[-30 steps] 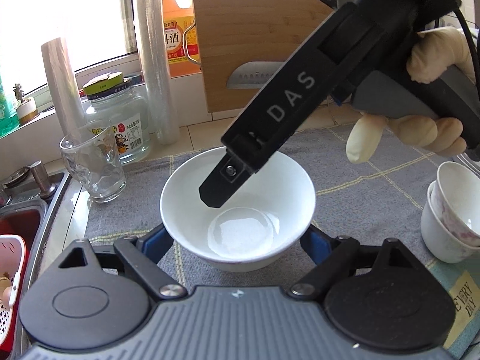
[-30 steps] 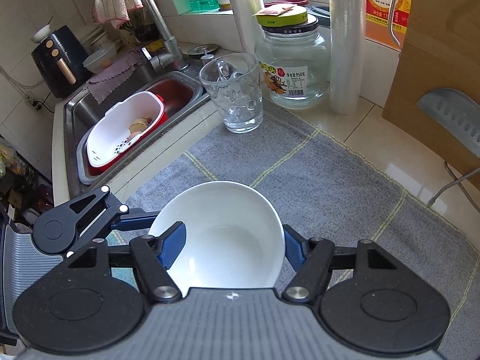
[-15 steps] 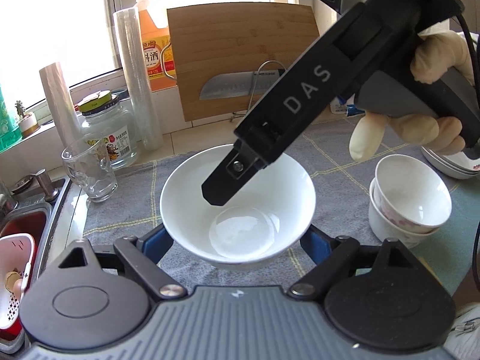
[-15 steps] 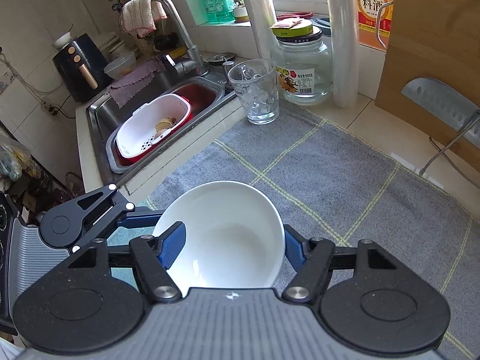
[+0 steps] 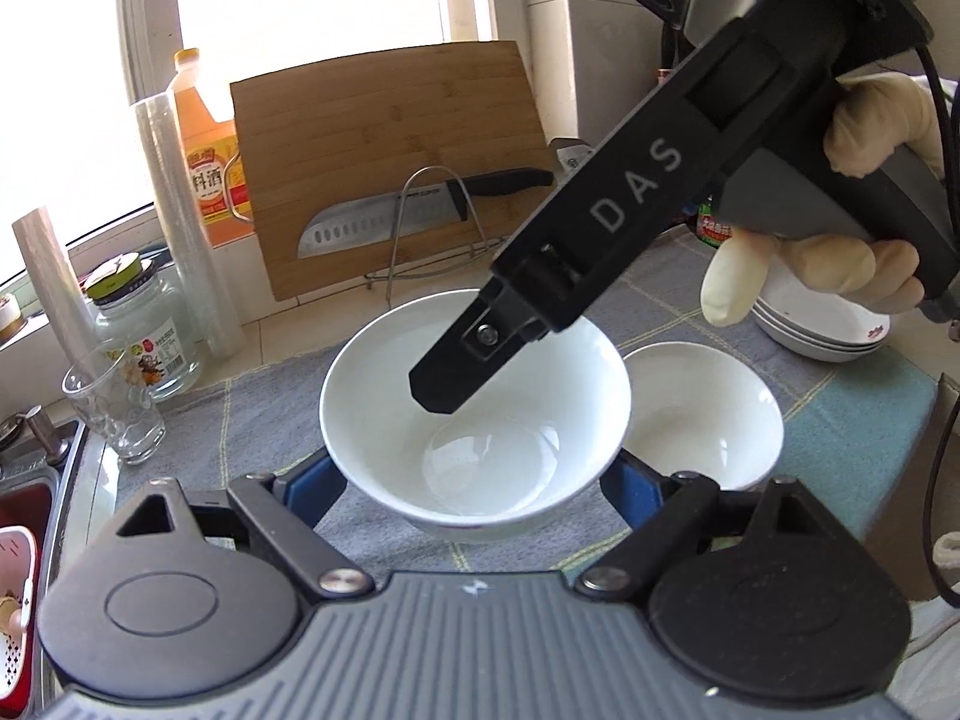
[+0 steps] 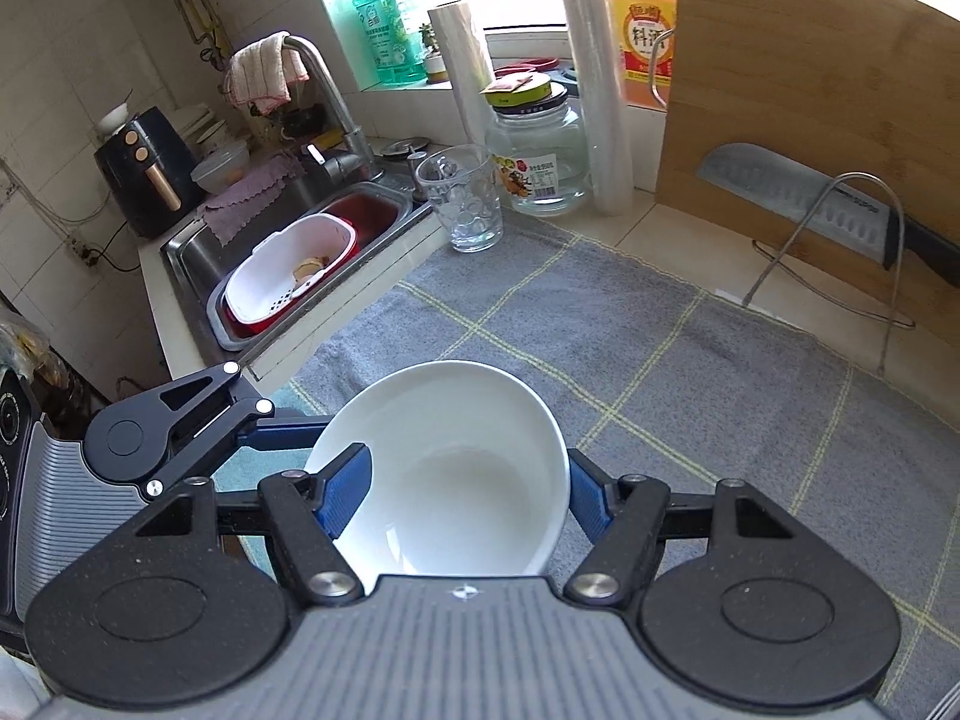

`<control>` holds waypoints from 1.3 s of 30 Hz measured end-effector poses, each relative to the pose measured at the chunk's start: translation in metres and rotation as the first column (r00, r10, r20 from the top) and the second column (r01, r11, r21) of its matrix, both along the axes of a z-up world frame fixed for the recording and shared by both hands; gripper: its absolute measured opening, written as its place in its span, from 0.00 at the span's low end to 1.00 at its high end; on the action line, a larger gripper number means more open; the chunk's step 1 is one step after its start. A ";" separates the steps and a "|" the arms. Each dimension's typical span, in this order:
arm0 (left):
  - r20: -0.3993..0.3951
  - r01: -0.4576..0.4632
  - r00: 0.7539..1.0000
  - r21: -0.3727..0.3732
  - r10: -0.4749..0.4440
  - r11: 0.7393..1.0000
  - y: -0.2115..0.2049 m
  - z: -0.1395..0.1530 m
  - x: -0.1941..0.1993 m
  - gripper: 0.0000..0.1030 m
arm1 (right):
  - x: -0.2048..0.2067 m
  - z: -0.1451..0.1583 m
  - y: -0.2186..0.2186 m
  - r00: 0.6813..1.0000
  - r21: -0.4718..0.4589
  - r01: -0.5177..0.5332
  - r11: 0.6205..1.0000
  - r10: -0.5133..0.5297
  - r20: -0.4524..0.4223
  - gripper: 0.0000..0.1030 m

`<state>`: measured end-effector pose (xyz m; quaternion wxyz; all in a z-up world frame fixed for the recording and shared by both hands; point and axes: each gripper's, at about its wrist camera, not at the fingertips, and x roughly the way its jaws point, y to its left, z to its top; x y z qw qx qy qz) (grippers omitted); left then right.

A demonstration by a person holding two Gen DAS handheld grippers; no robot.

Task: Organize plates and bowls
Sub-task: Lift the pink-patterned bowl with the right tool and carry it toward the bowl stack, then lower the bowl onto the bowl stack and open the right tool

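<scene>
A white bowl [image 5: 474,420] is held above the grey mat between both grippers. My left gripper [image 5: 474,480] clamps it from both sides with its blue pads. My right gripper [image 6: 462,492] grips the same bowl [image 6: 456,480], one blue finger [image 6: 345,492] inside the rim and one outside; its black finger [image 5: 468,360] dips into the bowl in the left wrist view. A second white bowl [image 5: 708,420] sits on the mat just right of the held one. A stack of white plates [image 5: 822,324] lies at the far right.
A glass tumbler [image 6: 462,198], glass jar [image 6: 540,150] and plastic-wrap rolls [image 6: 594,78] stand at the mat's far edge. A cutting board [image 6: 810,102] with a knife [image 6: 840,210] on a wire rack leans behind. The sink [image 6: 288,252] with a white colander lies left.
Both grippers have carried the bowl rightward and higher. The tumbler and jar have slid left, and the second white bowl and plate stack have come into view on the right.
</scene>
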<state>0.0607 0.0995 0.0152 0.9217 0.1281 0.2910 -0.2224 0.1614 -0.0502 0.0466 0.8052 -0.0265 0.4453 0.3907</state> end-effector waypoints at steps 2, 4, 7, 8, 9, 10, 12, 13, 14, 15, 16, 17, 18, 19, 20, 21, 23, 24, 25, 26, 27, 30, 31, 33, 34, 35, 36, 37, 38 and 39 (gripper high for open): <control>0.006 0.026 1.000 -0.003 -0.026 1.000 -0.009 0.002 0.000 0.88 | -0.004 0.003 -0.013 1.000 -0.001 0.026 1.000 -0.026 0.013 0.72; 0.011 0.050 0.999 -0.005 -0.050 0.999 -0.017 0.003 0.000 0.88 | -0.008 0.005 -0.024 0.999 -0.002 0.050 0.999 -0.050 0.020 0.72; 0.014 0.088 0.996 -0.009 -0.088 0.996 -0.031 0.004 -0.001 0.88 | -0.014 0.006 -0.040 0.996 -0.006 0.091 0.996 -0.091 0.024 0.72; 0.012 0.102 0.995 -0.011 -0.101 0.995 -0.036 0.004 -0.001 0.88 | -0.016 0.007 -0.046 0.994 -0.007 0.104 0.995 -0.103 0.025 0.72; 0.011 0.114 0.993 -0.013 -0.114 0.993 -0.040 0.004 -0.002 0.88 | -0.017 0.007 -0.051 0.993 -0.008 0.117 0.993 -0.116 0.024 0.72; 0.010 0.125 0.992 -0.015 -0.125 0.992 -0.043 0.004 -0.002 0.88 | -0.020 0.007 -0.057 0.991 -0.008 0.131 0.991 -0.131 0.024 0.72; 0.005 0.149 0.989 -0.020 -0.149 0.989 -0.052 0.003 -0.003 0.88 | -0.023 0.006 -0.067 0.988 -0.012 0.153 0.988 -0.153 0.023 0.72; 0.002 0.159 0.987 -0.023 -0.159 0.987 -0.055 0.003 -0.003 0.88 | -0.025 0.005 -0.071 0.986 -0.014 0.165 0.986 -0.165 0.022 0.72; -0.003 0.169 0.986 -0.026 -0.169 0.985 -0.059 0.002 -0.002 0.88 | -0.026 0.004 -0.075 0.984 -0.017 0.176 0.984 -0.175 0.020 0.72; -0.007 0.179 0.984 -0.029 -0.179 0.983 -0.062 0.001 -0.003 0.88 | -0.027 0.003 -0.079 0.983 -0.021 0.186 0.982 -0.185 0.019 0.72; -0.012 0.187 0.982 -0.031 -0.188 0.982 -0.066 0.000 -0.001 0.88 | -0.028 0.002 -0.083 0.980 -0.023 0.197 0.980 -0.196 0.015 0.72; -0.016 0.194 0.981 -0.032 -0.195 0.980 -0.069 -0.001 -0.001 0.88 | -0.029 0.000 -0.087 0.978 -0.025 0.207 0.978 -0.207 0.010 0.72; -0.021 0.203 0.979 -0.032 -0.203 0.979 -0.072 -0.002 0.001 0.88 | -0.030 -0.002 -0.090 0.977 -0.027 0.215 0.976 -0.215 0.006 0.72; -0.026 0.209 0.977 -0.033 -0.210 0.977 -0.074 -0.003 0.001 0.88 | -0.030 -0.004 -0.093 0.975 -0.028 0.222 0.975 -0.222 0.001 0.72; -0.033 0.215 0.976 -0.035 -0.216 0.976 -0.077 -0.005 0.001 0.88 | -0.031 -0.006 -0.096 0.973 -0.030 0.229 0.973 -0.229 -0.003 0.72; -0.040 0.219 0.975 -0.038 -0.220 0.975 -0.079 -0.006 0.002 0.88 | -0.031 -0.008 -0.097 0.972 -0.033 0.234 0.972 -0.234 -0.007 0.72; -0.054 0.224 0.973 -0.043 -0.226 0.974 -0.081 -0.009 0.004 0.88 | -0.032 -0.012 -0.101 0.970 -0.038 0.242 0.970 -0.243 -0.016 0.72; -0.060 0.226 0.972 -0.044 -0.228 0.973 -0.082 -0.010 0.005 0.88 | -0.032 -0.014 -0.102 0.969 -0.039 0.245 0.969 -0.246 -0.021 0.72; -0.065 0.227 0.971 -0.045 -0.229 0.973 -0.083 -0.012 0.005 0.88 | -0.031 -0.016 -0.103 0.968 -0.040 0.248 0.968 -0.250 -0.027 0.72; -0.069 0.228 0.971 -0.045 -0.231 0.973 -0.084 -0.014 0.007 0.88 | -0.031 -0.018 -0.104 0.967 -0.042 0.250 0.967 -0.252 -0.032 0.72; -0.073 0.229 0.970 -0.045 -0.232 0.972 -0.085 -0.015 0.008 0.88 | -0.030 -0.021 -0.105 0.967 -0.045 0.250 0.967 -0.252 -0.036 0.72; -0.082 0.230 0.969 -0.039 -0.233 0.972 -0.088 -0.019 0.010 0.88 | -0.027 -0.028 -0.106 0.965 -0.054 0.253 0.966 -0.256 -0.052 0.72; -0.084 0.231 0.969 -0.037 -0.233 0.972 -0.088 -0.020 0.011 0.88 | -0.025 -0.030 -0.106 0.965 -0.058 0.253 0.966 -0.256 -0.055 0.72; -0.091 0.230 0.968 -0.036 -0.232 0.973 -0.089 -0.021 0.013 0.88 | -0.023 -0.033 -0.107 0.965 -0.060 0.253 0.966 -0.256 -0.062 0.72; -0.093 0.228 0.969 -0.038 -0.231 0.973 -0.089 -0.022 0.014 0.88 | -0.022 -0.035 -0.107 0.964 -0.060 0.253 0.966 -0.256 -0.065 0.72; -0.097 0.227 0.968 -0.037 -0.230 0.973 -0.089 -0.023 0.016 0.88 | -0.020 -0.036 -0.107 0.964 -0.058 0.254 0.965 -0.258 -0.069 0.72; -0.097 0.227 0.968 -0.038 -0.230 0.973 -0.089 -0.024 0.016 0.88 | -0.019 -0.038 -0.107 0.963 -0.059 0.256 0.965 -0.260 -0.073 0.72; -0.098 0.227 0.968 -0.039 -0.230 0.973 -0.090 -0.025 0.017 0.88 | -0.018 -0.040 -0.107 0.963 -0.062 0.256 0.965 -0.260 -0.074 0.72; -0.100 0.227 0.968 -0.040 -0.230 0.973 -0.090 -0.025 0.017 0.88 | -0.018 -0.041 -0.107 0.963 -0.065 0.255 0.965 -0.260 -0.075 0.72; -0.103 0.227 0.968 -0.043 -0.230 0.973 -0.089 -0.025 0.018 0.88 | -0.018 -0.041 -0.106 0.963 -0.070 0.255 0.965 -0.260 -0.076 0.72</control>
